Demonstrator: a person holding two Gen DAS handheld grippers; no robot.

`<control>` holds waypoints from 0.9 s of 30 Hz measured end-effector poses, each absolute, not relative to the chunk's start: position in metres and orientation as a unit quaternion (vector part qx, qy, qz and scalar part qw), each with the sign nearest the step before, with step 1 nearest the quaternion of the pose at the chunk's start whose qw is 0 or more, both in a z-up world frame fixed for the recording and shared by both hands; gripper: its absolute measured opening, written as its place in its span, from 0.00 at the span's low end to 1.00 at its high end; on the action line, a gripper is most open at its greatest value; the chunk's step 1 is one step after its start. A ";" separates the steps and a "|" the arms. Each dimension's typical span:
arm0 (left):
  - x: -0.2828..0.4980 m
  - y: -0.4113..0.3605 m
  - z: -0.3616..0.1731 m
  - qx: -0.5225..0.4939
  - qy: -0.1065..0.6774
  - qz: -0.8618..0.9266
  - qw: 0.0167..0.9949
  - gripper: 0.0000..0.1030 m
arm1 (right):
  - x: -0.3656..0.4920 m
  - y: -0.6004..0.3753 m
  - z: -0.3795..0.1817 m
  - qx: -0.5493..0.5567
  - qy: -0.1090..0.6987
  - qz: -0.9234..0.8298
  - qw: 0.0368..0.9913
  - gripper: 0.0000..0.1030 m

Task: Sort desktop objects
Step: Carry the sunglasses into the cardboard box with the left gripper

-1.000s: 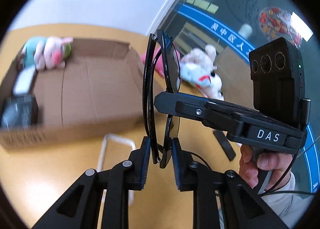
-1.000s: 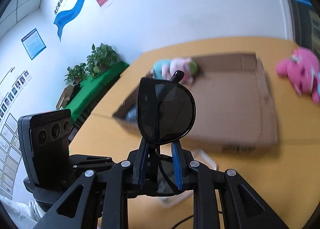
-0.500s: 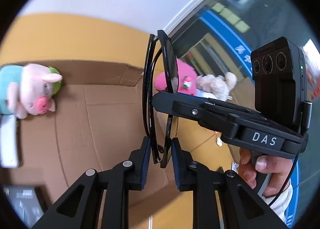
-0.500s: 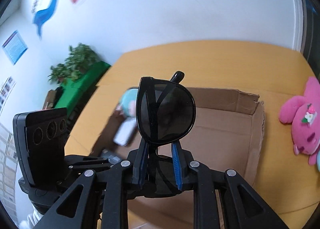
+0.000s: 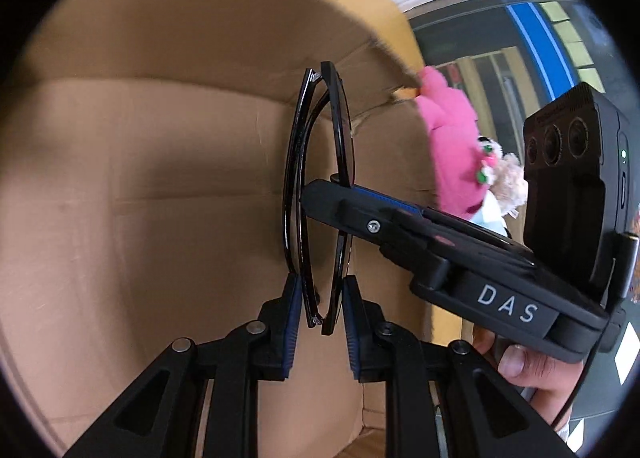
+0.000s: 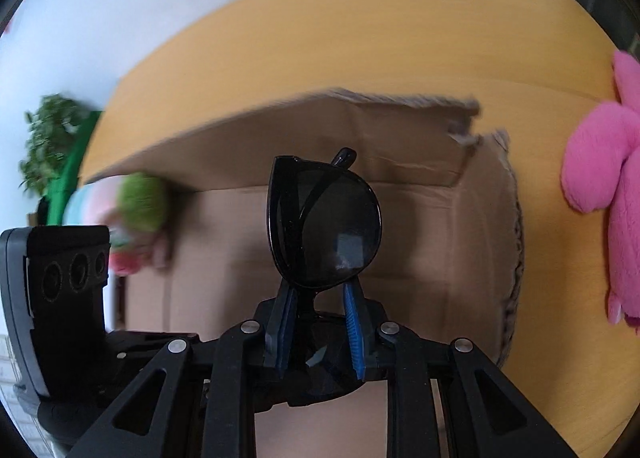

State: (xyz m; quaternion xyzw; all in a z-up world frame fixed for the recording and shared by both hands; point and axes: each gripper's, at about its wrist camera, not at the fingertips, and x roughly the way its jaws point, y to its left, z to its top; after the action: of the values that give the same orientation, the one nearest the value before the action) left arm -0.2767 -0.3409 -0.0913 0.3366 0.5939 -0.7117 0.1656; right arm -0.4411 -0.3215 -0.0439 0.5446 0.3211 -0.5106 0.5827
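While both hand-held grippers (image 5: 318,322) (image 6: 316,332) clench sunglasses (image 5: 318,186), apparently over cardboard box (image 6: 420,242), "DAS" (image 5: 507,305) readable.

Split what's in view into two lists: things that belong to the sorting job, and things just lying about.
Part of the job:
sunglasses, folded, gripped by the left tool and the right tool
cardboard box
pig toy, lying in the box
pink plush toy, on the desk outside the box

Just lying about:
potted plant
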 end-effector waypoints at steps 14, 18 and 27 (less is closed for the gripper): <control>-0.301 -0.347 -0.100 0.320 0.623 -0.695 0.163 0.19 | -0.447 -0.328 -0.056 0.546 0.336 -0.578 0.504 0.24; -0.292 -0.340 -0.082 0.330 0.597 -0.708 0.186 0.21 | -0.451 -0.326 -0.057 0.555 0.324 -0.583 0.496 0.26; -0.230 -0.300 -0.009 0.317 0.522 -0.756 0.237 0.21 | -0.436 -0.323 -0.055 0.541 0.356 -0.577 0.497 0.40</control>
State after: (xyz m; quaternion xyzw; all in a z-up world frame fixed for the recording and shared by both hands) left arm -0.2300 -0.3004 -0.0091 0.3167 0.5222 -0.7557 0.2365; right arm -0.4361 -0.3228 -0.0549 0.5412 0.3559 -0.5772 0.4973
